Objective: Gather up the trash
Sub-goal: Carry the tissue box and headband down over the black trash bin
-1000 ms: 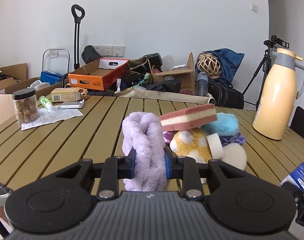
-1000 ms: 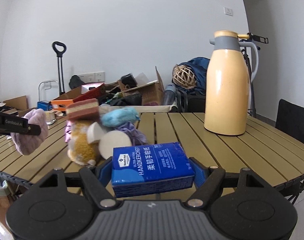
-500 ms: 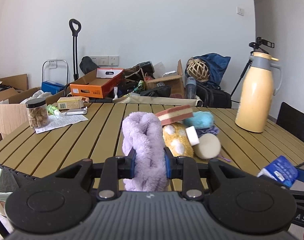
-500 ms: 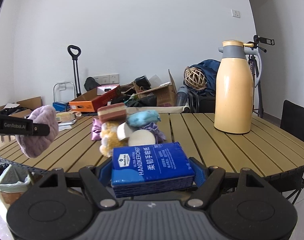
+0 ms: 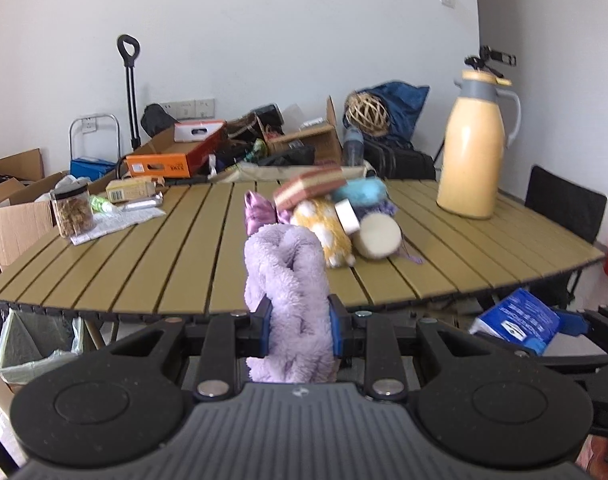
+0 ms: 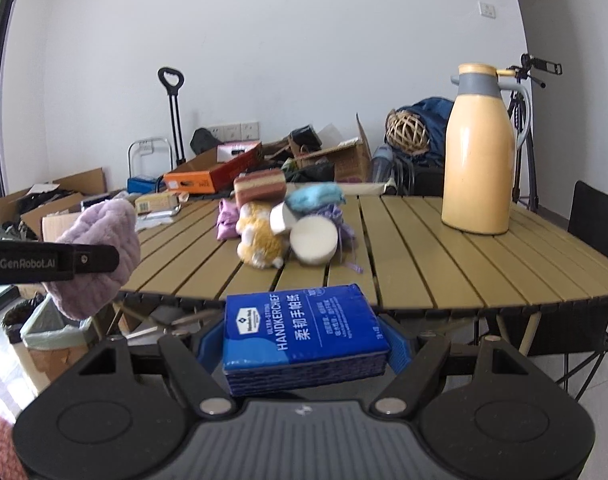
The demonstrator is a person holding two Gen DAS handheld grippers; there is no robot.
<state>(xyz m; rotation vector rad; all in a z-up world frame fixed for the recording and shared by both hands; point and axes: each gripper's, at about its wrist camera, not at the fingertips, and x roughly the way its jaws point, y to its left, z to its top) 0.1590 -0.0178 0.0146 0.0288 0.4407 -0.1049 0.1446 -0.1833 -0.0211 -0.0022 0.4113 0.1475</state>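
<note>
The left claw (image 5: 297,322) is clamped tight on a fluffy lilac cloth (image 5: 287,280), which bulges up and out between its blue pads. The right claw (image 6: 299,348) grips a blue handkerchief pack (image 6: 304,330) across its width, jaws standing wide around it. Both loads hang in the air off the near edge of the counter (image 5: 163,264), out over the floor, not above the slats.

Low on the left, beside the counter's legs, stands a bin lined with a pale green bag (image 6: 47,328). In the right wrist view the cloth sits just above and in front of it, which I judge to be where both items are headed. Neither piece is dropped yet, so this round of collecting is at the carrying stage.

More is left on the counter: a heap near the middle holds a pink-and-cream striped sponge (image 5: 310,190), a turquoise fuzzy piece (image 5: 362,192), a yellow and white plush toy (image 5: 324,228), a cream round puff (image 5: 378,236) and a shiny purple bundle (image 5: 255,214), all touching or stacked. Whether each counts as trash I cannot tell. Farther left lie a jar with a black lid (image 5: 72,212) on a paper sheet (image 5: 119,220), and a yellow thermos jug (image 5: 474,148) stands well apart on the right. By my reading the job is early to midway: two items lifted, none binned in view, a pile still waiting.
</note>
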